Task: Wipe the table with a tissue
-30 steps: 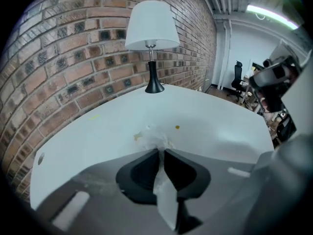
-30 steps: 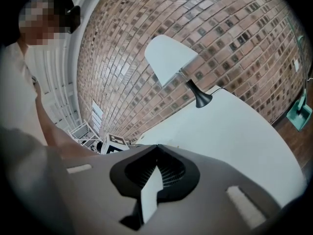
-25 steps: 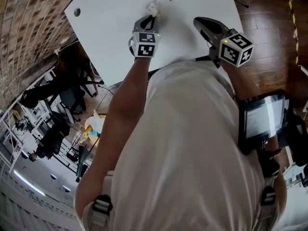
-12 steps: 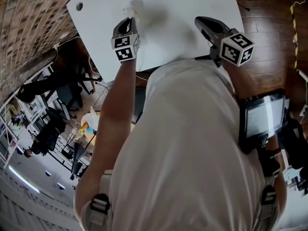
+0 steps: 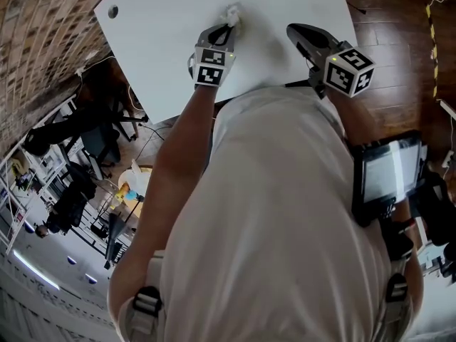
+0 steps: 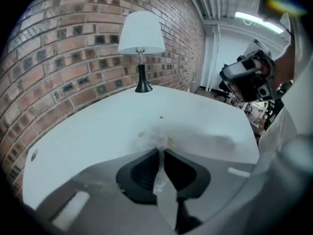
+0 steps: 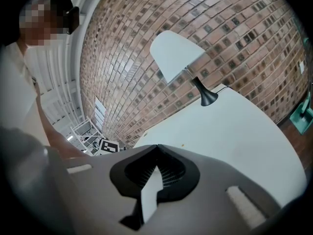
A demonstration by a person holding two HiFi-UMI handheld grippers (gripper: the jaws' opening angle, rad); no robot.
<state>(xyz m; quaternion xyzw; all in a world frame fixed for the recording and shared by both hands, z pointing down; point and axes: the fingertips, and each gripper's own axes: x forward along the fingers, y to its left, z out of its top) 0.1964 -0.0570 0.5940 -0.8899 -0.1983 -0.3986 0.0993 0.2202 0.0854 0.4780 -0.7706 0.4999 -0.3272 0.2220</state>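
Note:
A crumpled white tissue point(image 5: 231, 13) lies pressed on the white table point(image 5: 171, 41), and my left gripper point(image 5: 226, 27) is shut on it. In the left gripper view the tissue point(image 6: 155, 137) bulges out past the jaw tips, with my left gripper point(image 6: 161, 152) pinching its tail. A small yellowish speck point(image 6: 161, 117) lies on the table just beyond the tissue. My right gripper point(image 5: 293, 31) hovers over the table's right side, jaws closed together with nothing between them; in its own view the right gripper point(image 7: 157, 147) shows its tips meeting.
A table lamp point(image 6: 142, 43) with a white shade and black base stands at the table's far end by the brick wall point(image 6: 58, 58). A round hole point(image 5: 112, 11) sits near the table's left corner. Wooden floor point(image 5: 399, 55) lies right of the table.
My left gripper swept the tissue left across the table, then back right to about where it was. The right gripper stayed still.

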